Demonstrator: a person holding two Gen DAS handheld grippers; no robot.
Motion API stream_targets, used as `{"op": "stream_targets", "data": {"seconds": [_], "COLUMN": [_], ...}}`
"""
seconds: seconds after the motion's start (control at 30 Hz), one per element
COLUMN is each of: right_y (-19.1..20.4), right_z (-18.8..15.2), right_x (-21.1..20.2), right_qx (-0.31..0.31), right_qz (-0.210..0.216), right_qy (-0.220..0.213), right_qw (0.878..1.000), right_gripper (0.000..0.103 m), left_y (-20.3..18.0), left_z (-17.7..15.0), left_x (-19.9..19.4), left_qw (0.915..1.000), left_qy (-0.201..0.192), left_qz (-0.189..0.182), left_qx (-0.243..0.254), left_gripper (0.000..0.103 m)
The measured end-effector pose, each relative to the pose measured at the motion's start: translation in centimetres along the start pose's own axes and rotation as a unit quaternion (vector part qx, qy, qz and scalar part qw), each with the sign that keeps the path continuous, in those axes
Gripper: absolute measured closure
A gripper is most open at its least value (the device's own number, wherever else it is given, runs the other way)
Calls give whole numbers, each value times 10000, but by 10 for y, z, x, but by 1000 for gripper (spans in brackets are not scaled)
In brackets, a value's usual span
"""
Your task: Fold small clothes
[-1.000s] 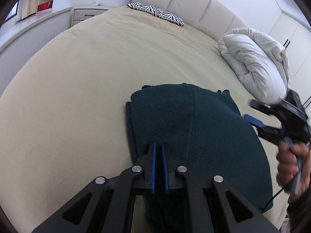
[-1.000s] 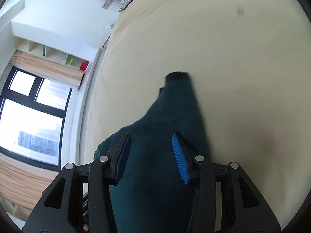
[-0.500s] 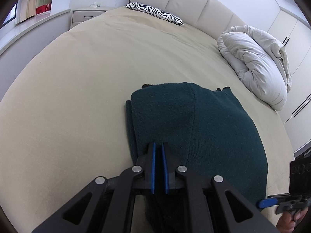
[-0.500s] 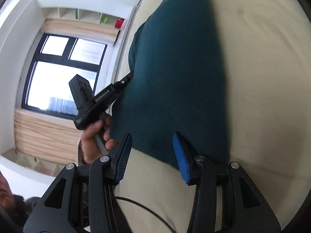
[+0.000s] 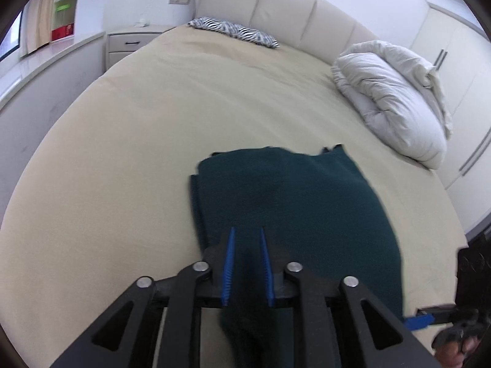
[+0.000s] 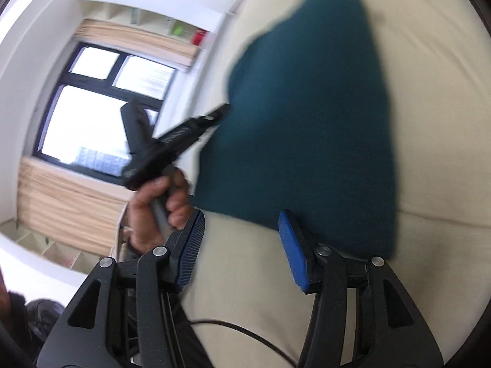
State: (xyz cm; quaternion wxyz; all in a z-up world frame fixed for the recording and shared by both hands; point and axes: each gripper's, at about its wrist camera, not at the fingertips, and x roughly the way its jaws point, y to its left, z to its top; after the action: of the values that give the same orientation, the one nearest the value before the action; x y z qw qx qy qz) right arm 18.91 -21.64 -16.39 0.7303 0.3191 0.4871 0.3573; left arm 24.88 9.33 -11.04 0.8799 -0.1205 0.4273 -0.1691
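On the bed (image 5: 129, 141), covered by a beige sheet, lies the folded dark green garment (image 5: 294, 202), near the foot edge and right of centre in the left wrist view. At the head end stands a cream padded headboard (image 5: 285, 6). A rolled white duvet (image 5: 396, 101) rests along the right side of the bed, well apart from the garment. A zebra-print pillow (image 5: 236, 29) lies against the headboard, and a white nightstand (image 5: 129, 41) stands beside the bed's far left corner. White wardrobe doors (image 5: 460, 70) fill the right wall.

The garment lies flat in several layers, with a stacked fold along its left edge; its near end passes under the left tool (image 5: 247, 263). The left tool's blue pads stand narrowly apart and are opening, with a fold of the garment between them; the view is blurred, and the pads do not appear to press the cloth.

In the right wrist view, the right tool (image 6: 242, 245) hovers at the garment's near edge (image 6: 307, 122), its jaws moderately wide and opening, with only sheet and the cloth's edge seen between them, nothing gripped. The left hand (image 6: 156, 205) grips its tool's handle to the left of the garment, before a window (image 6: 101, 107) with tan blinds.
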Motion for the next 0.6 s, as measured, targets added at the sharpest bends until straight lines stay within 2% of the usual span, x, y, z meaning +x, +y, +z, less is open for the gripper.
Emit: {"op": "stream_targets", "data": {"seconds": [0.07,0.1,0.17,0.23,0.27,0.43,0.6], "right_y": [3,0,-12,-33,-41,-29,-19], "right_z": [11,17,22,21,19,25,63], "right_x": [-1,3,17,39,41,21,8], "right_qx": [7,39,147,431,476,348,285], "right_qz": [186,203,42,-258,-278,-153,-64], "right_qy": [-93,-95,19,358,370,162,-192], "right_qw": [9998,9997,9999,9981,9978,9991,9994], "right_gripper": [53,53,53,53,57,57,56], "left_y": [-10,-16,-22,-24,-25,-26,-32], "left_z": [-3,-5,-13,-20,-20,-18,-17], "left_x": [0,4,17,26,26,27,33], "left_qw": [9997,9993,9976,9961,9955,9934,9923], "left_qy": [129,221,472,585,600,729,748], "left_qz": [-173,-133,83,222,230,162,264], "left_qx": [135,265,508,624,694,866,954], "left_gripper": [80,80,80,80,80,79,79]}}
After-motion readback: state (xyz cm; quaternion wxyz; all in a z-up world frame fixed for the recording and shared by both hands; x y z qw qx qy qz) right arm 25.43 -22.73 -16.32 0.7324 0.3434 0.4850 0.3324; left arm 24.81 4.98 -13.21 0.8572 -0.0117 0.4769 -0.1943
